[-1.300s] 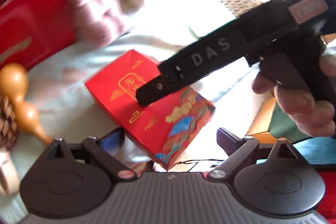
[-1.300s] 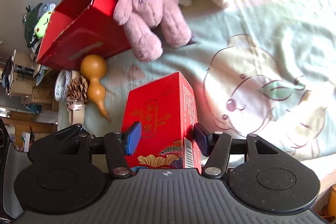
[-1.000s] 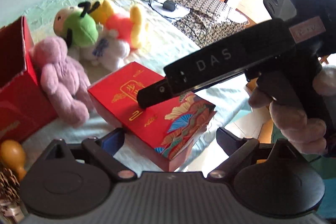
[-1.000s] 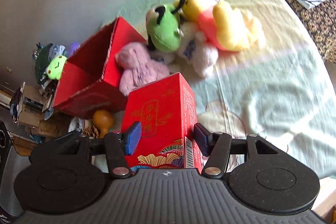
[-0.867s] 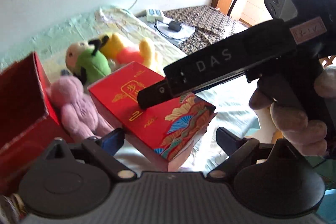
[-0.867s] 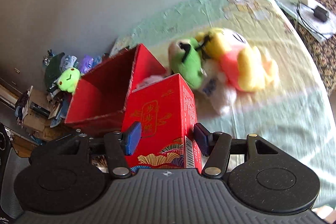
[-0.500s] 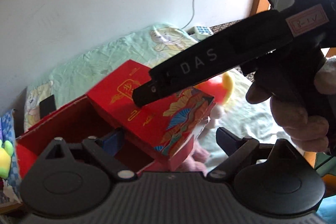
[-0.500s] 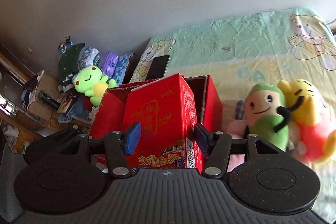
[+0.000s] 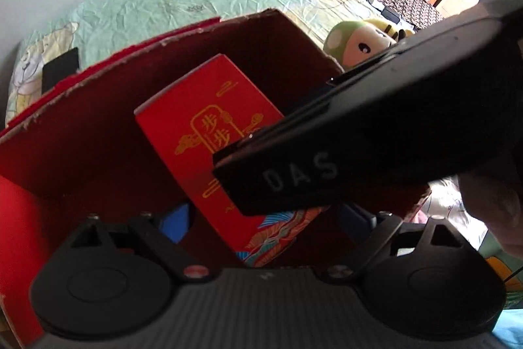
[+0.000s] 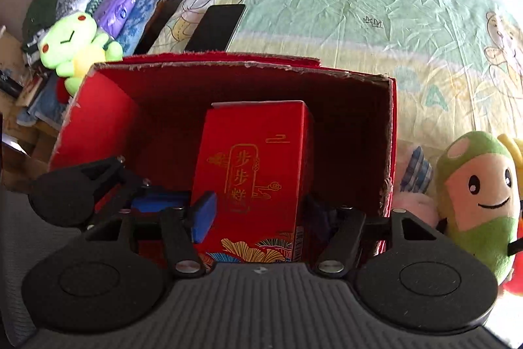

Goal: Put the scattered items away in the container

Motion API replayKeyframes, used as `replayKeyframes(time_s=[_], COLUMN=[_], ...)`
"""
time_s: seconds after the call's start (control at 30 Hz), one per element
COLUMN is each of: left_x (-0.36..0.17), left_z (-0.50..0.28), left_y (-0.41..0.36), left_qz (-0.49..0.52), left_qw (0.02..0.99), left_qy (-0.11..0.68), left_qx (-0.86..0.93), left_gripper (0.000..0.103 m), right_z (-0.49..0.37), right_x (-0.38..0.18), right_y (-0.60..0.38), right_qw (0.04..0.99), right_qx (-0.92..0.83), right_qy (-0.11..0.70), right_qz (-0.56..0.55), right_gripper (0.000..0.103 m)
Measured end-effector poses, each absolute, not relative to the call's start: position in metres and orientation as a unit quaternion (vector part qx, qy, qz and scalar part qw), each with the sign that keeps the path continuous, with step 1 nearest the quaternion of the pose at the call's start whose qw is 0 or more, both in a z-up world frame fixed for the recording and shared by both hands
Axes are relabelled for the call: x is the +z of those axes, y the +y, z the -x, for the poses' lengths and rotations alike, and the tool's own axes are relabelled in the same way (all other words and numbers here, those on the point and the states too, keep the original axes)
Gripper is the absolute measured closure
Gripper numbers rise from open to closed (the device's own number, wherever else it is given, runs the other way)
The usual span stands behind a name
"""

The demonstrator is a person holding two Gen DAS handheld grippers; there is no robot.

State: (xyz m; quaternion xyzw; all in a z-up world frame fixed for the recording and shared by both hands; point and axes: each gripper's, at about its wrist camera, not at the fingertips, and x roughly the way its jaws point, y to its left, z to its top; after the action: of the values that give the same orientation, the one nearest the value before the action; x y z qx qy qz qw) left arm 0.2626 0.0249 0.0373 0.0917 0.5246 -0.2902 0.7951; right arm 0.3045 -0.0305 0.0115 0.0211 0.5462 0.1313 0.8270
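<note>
1. The right gripper [image 10: 258, 211] points steeply down into the open red container [image 10: 228, 64]. Its jaws are opening: the blue pad on one side and the dark pad on the other flank the red gift box [image 10: 255, 172], and a thin gap seems to show at each side, so the box looks let go rather than squeezed.

2. The red gift box stands inside the container, between the container's walls, with its gold-printed face toward the right wrist camera. Its long axis runs away from the gripper, from the patterned end by the fingers to the plain end near the far wall.

3. The left gripper [image 9: 264, 215] hovers beside it with jaws spread wide. The same box [image 9: 209, 139] lies between its fingers, tilted in this view, and the pads appear clear of it.

4. The right gripper's body crosses the left wrist view just above the box, so the two tools are crowded close over the container.

5. Judgement: the right hand is the nearer to the box; a straight pull back along that long axis should clear it.

6. A green-capped plush toy [image 10: 477, 195] sits on the bedsheet [image 10: 359, 15] just outside the container's wall, not yet tidied.
</note>
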Motion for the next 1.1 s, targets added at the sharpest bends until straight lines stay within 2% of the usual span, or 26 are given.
replayKeyframes(time_s=[0.1,0.13,0.23,0.3,0.4,0.47,0.53,0.63,1.1], left_x=[0.032,0.033,0.034,0.033,0.027,0.019,0.011,0.004,-0.007], left_z=[-0.268,-0.267,-0.264,-0.264,-0.269,-0.275,-0.281,-0.286,-0.258], left_y=[0.029,0.031,0.035,0.036,0.033,0.027,0.023,0.018,-0.007], left_qz=[-0.084,-0.084,-0.086,-0.079,-0.074,-0.078,-0.075,-0.063,-0.055], left_qw=[0.786,0.786,0.783,0.778,0.772,0.765,0.757,0.753,0.752], left_qy=[0.529,0.527,0.519,0.521,0.532,0.551,0.572,0.59,0.59], left_qx=[-0.308,-0.313,-0.332,-0.342,-0.34,-0.323,-0.306,-0.284,-0.288], left_gripper=[0.011,0.014,0.012,0.011,0.01,0.01,0.01,0.007,0.008], right_z=[-0.306,-0.306,-0.306,-0.304,-0.298,-0.296,-0.293,-0.291,-0.267], right_x=[0.015,0.018,0.026,0.034,0.045,0.05,0.053,0.057,0.063], right_y=[-0.032,-0.035,-0.047,-0.057,-0.073,-0.08,-0.088,-0.102,-0.138], right_qw=[0.831,0.834,0.838,0.844,0.856,0.864,0.868,0.873,0.882], right_qx=[0.114,0.108,0.106,0.107,0.108,0.1,0.099,0.088,0.07], right_qy=[0.545,0.54,0.535,0.523,0.499,0.486,0.476,0.462,0.429], right_qz=[-0.008,-0.01,-0.033,-0.055,-0.08,-0.085,-0.099,-0.127,-0.182], right_gripper=[0.037,0.036,0.03,0.031,0.035,0.046,0.05,0.05,0.05])
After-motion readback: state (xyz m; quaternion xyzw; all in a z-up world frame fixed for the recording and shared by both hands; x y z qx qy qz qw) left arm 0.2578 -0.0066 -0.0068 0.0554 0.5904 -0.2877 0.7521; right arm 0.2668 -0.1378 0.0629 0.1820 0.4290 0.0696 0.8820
